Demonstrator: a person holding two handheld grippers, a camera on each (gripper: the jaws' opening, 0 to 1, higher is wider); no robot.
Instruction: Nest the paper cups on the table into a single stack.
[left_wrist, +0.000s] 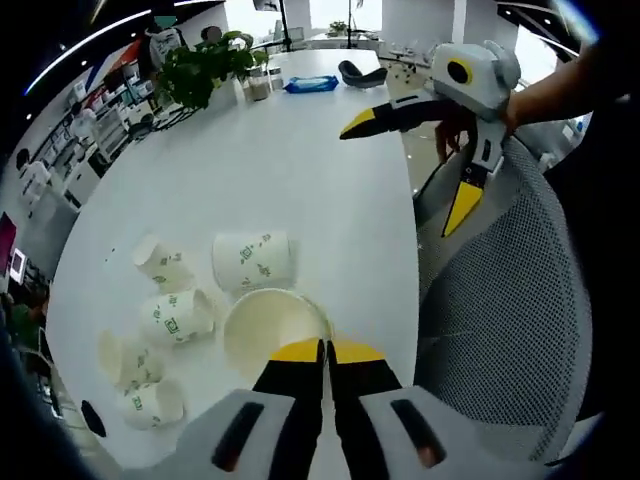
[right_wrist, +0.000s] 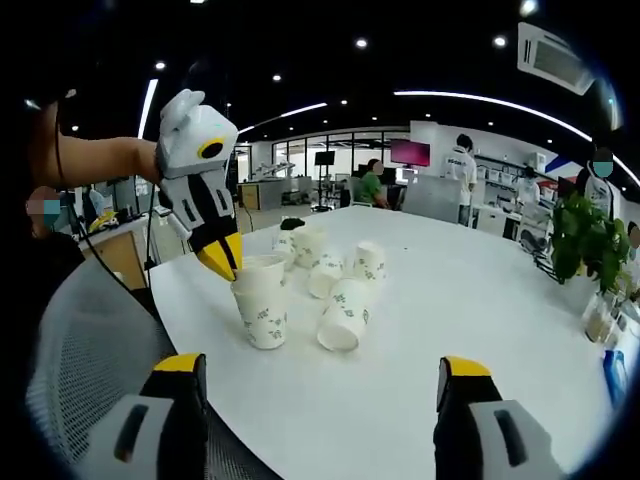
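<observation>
An upright paper cup (right_wrist: 262, 312) near the table (left_wrist: 300, 160) edge is pinched at its rim by the left gripper (right_wrist: 226, 262), jaws clenched on the rim wall; the cup mouth is seen just ahead of the tips. The right gripper (right_wrist: 320, 380) is held released, jaws wide apart, with nothing between them. A tipped cup (right_wrist: 343, 314) lies just beyond the held cup, ahead of the right jaws, mouth toward them, long axis roughly along them. More loose cups (left_wrist: 160, 320) lie further off. The right gripper is judged the free one for it.
</observation>
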